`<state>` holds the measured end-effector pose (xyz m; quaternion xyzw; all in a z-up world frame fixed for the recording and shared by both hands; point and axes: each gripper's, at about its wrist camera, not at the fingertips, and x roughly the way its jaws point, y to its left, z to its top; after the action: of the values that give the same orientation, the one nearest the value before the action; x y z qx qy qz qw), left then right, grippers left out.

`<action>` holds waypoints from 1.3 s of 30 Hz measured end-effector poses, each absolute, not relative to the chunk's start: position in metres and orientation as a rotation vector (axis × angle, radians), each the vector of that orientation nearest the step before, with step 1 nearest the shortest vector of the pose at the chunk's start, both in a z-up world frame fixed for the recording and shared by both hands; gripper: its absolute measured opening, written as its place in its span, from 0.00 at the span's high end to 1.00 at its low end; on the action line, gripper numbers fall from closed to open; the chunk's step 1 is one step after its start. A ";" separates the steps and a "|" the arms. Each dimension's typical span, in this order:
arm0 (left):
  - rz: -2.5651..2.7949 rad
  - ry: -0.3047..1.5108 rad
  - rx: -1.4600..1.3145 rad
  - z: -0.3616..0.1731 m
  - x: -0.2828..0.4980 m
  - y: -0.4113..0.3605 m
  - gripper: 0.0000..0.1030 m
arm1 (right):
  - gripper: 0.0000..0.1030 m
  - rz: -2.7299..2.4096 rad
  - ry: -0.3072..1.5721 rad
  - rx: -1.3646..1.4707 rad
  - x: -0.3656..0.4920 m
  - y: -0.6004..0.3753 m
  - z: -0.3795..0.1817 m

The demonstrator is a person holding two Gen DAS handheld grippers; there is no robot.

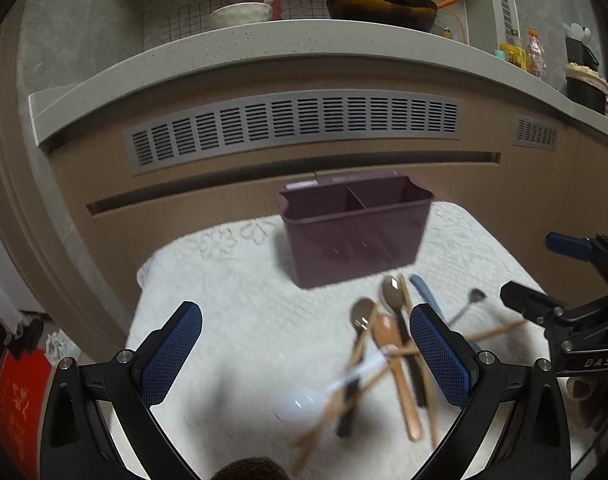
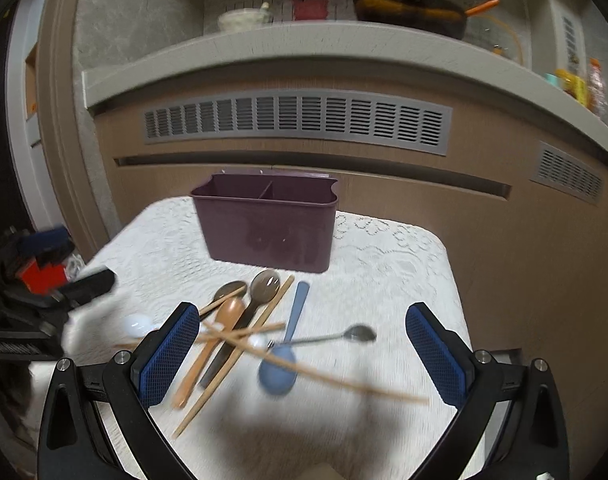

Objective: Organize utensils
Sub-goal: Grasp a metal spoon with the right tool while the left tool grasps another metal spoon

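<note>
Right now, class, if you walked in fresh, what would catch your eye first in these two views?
A jumble of spoons and chopsticks lies crisscrossed on the white cloth. Behind it stands an empty purple holder with two compartments. Both grippers, left and right, hang open above the pile, holding nothing.

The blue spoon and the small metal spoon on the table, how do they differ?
The blue spoon has a broad bowl and flat, wide handle; the metal spoon has a small bowl and thin wire-like handle. The blue spoon's bowl points toward the camera, the metal spoon's points right. Both lie on the white tablecloth, handles crossing.
</note>
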<state>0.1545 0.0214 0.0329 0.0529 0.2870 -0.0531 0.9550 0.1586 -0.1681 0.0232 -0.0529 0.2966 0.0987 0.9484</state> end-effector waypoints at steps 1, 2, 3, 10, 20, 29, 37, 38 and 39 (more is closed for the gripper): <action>-0.094 0.577 0.112 0.034 0.162 0.026 0.00 | 0.01 0.211 0.629 -0.122 0.175 -0.163 0.019; -0.081 0.573 0.107 0.035 0.169 0.031 0.00 | 0.01 0.215 0.650 -0.125 0.185 -0.159 0.015; -0.075 0.575 0.100 0.035 0.173 0.035 0.00 | 0.01 0.219 0.669 -0.121 0.193 -0.156 0.011; -0.017 0.614 0.032 0.016 0.196 0.086 0.00 | 0.29 0.241 0.851 -0.086 0.258 -0.115 -0.040; -0.015 0.691 -0.045 -0.015 0.201 0.117 0.00 | 0.63 0.189 0.917 -0.214 0.285 -0.083 -0.073; -0.180 0.794 -0.026 -0.027 0.211 0.083 0.00 | 0.68 0.279 0.830 -0.191 0.251 -0.103 -0.038; -0.388 0.854 0.000 -0.028 0.221 0.027 0.00 | 0.88 0.303 0.750 -0.119 0.240 -0.137 -0.006; -0.413 0.877 -0.019 -0.030 0.226 0.021 0.00 | 0.88 0.312 0.755 -0.105 0.240 -0.141 -0.005; -0.419 0.889 -0.025 -0.032 0.228 0.018 0.00 | 0.88 0.324 0.763 -0.085 0.239 -0.147 -0.006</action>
<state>0.2283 0.0185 -0.0318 -0.0118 0.4267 -0.2014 0.8816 0.2391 -0.1468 -0.0055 -0.0415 0.3705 0.1573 0.9145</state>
